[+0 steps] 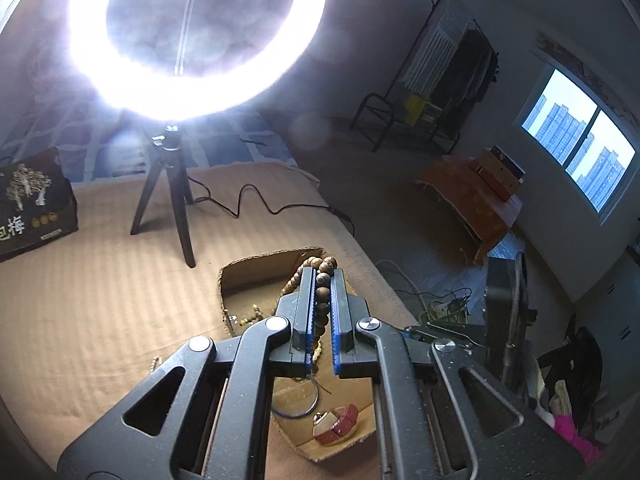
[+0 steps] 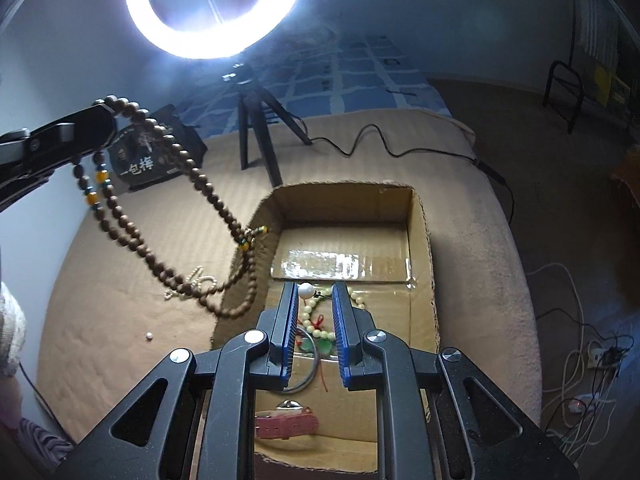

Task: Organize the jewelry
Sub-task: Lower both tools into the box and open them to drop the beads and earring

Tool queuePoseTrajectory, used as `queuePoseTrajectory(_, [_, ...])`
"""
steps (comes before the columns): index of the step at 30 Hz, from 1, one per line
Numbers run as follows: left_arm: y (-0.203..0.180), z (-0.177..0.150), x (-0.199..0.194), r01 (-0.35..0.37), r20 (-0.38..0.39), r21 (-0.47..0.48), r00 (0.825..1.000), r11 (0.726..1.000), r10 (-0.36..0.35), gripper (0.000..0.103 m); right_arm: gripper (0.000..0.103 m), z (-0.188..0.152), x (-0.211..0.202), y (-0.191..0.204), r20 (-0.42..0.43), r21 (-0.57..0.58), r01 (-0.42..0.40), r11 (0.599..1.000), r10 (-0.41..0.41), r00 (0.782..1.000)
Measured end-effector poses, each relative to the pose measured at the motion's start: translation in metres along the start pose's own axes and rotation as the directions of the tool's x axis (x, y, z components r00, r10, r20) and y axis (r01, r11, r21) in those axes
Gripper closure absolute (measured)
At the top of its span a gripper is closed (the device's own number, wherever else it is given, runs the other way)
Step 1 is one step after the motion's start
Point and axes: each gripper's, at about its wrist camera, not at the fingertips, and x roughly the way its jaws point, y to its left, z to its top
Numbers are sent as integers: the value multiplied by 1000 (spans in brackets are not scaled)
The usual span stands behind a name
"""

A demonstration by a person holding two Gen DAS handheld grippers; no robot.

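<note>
My left gripper [image 1: 323, 272] is shut on a long brown wooden bead necklace [image 1: 322, 280]. In the right wrist view it [image 2: 102, 120] holds the necklace [image 2: 208, 192] high at the left, the strand hanging in loops over the left wall of the open cardboard box [image 2: 420, 240]. My right gripper [image 2: 314, 290] hovers over the box with jaws apart and a white bead [image 2: 307, 290] of a pale bead bracelet [image 2: 316, 330] against its left finger. In the box lie a pink-strapped watch [image 2: 286, 426], a thin bangle [image 2: 308, 376] and green stones [image 2: 326, 346].
A ring light on a black tripod [image 2: 256, 136] stands behind the box on the tan blanket [image 2: 472, 240], its cable trailing right. A dark printed box [image 2: 152, 156] sits at the back left. A small gold chain [image 2: 196, 280] and a loose pearl [image 2: 148, 335] lie left of the box.
</note>
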Motion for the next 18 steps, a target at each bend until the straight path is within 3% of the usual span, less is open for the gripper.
queuePoseTrajectory(18, [12,-8,64,-71,-86,9,994,997,71,99,88,-12,32,-19,-111,15,49,999,-47,993])
